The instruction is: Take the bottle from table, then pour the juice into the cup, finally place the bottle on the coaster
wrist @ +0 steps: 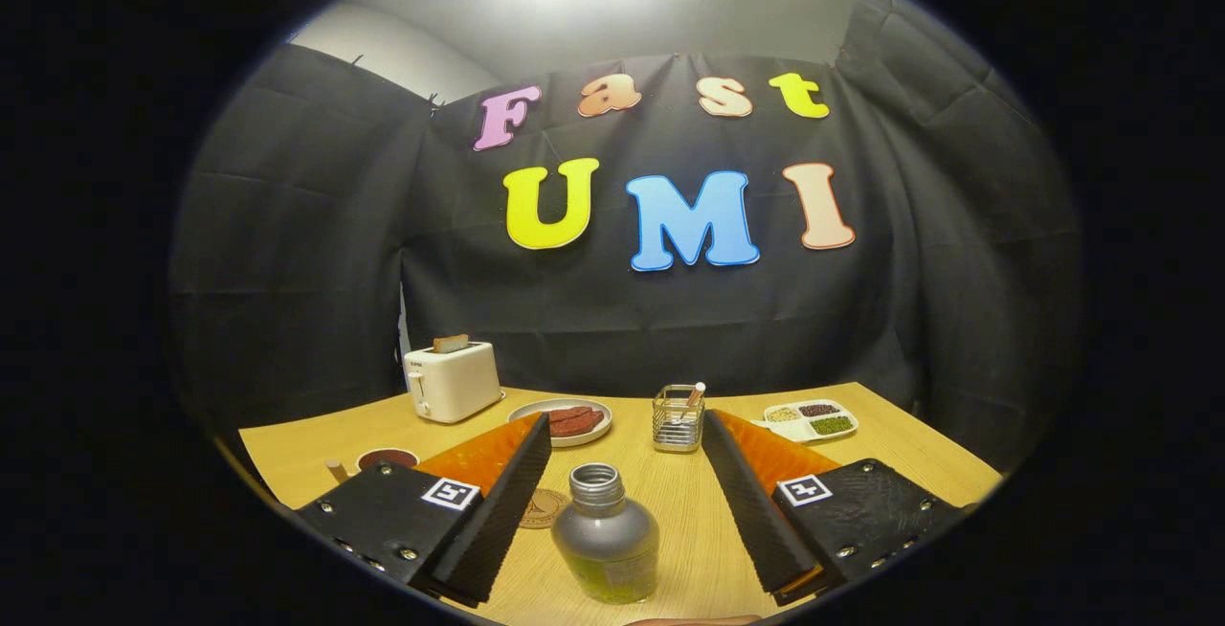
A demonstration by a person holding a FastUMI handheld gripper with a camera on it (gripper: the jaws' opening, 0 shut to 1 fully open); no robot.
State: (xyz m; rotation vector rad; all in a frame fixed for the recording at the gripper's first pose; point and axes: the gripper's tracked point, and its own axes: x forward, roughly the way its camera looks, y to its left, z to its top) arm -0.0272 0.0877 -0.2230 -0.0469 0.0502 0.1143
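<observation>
A small clear bottle (605, 540) with a silver threaded neck, no cap and yellow-green juice in its lower part stands upright on the wooden table (890, 444). It sits between the two fingers of my gripper (627, 435), nearer their base, with a gap on each side. The gripper is open and touches nothing. A round brown coaster (544, 508) lies flat on the table just left of the bottle, partly hidden behind the left finger (507, 502). Farther left, a cup (387, 459) with a dark inside stands near the table's left edge.
A white toaster (452, 380) with a slice of bread stands at the back left. Beside it lies a plate (572, 420) with reddish food. A wire holder (679, 417) stands beyond the fingers, and a divided tray (810, 420) of grains sits at the back right.
</observation>
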